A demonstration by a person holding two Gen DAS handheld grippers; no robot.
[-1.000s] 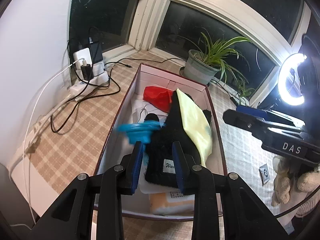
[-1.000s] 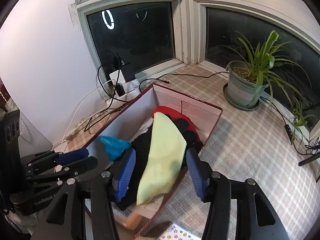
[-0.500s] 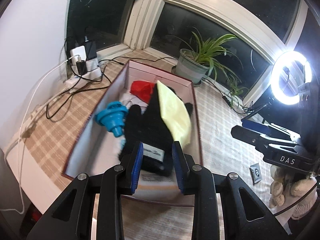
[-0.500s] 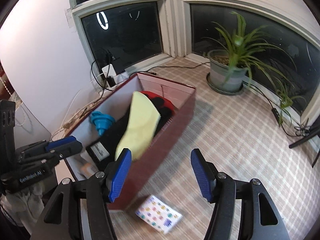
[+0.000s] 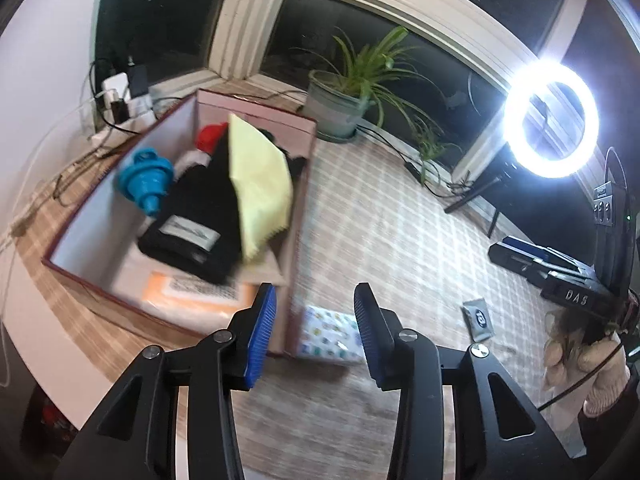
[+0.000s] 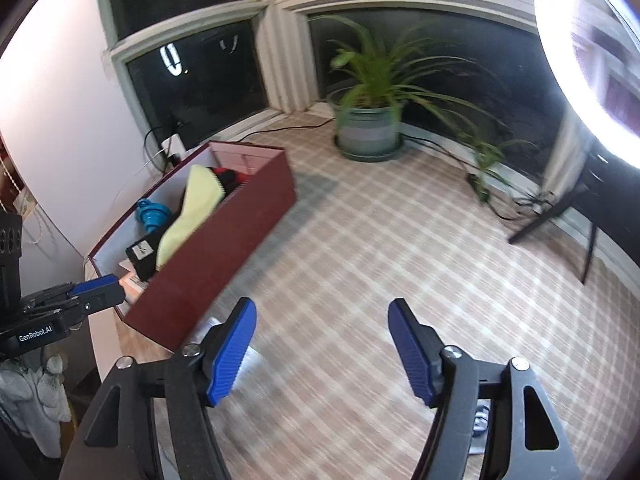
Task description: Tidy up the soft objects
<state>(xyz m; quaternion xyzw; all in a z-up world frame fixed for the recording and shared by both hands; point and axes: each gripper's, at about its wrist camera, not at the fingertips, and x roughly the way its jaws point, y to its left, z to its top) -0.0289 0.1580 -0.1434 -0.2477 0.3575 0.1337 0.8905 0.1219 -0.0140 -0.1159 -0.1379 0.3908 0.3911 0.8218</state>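
Observation:
A dark red box sits on the checked table. Inside lie a black knit hat, a yellow cloth, a red item and a blue plastic funnel-like piece. My left gripper hovers near the box's front corner, jaws opening, nothing between them. A colourful dotted packet lies on the table just beyond it. My right gripper is over bare tablecloth to the right of the box, jaws opening and empty.
A potted plant stands by the window. A ring light on a stand is at the right. Chargers and cables sit behind the box. A small grey sachet lies on the cloth. A gloved hand holds the other gripper.
Both grippers have pulled back and to the right, away from the box. The left jaws, over the black hat before, have widened, as have the right jaws. The hat and cloth stay in the box.

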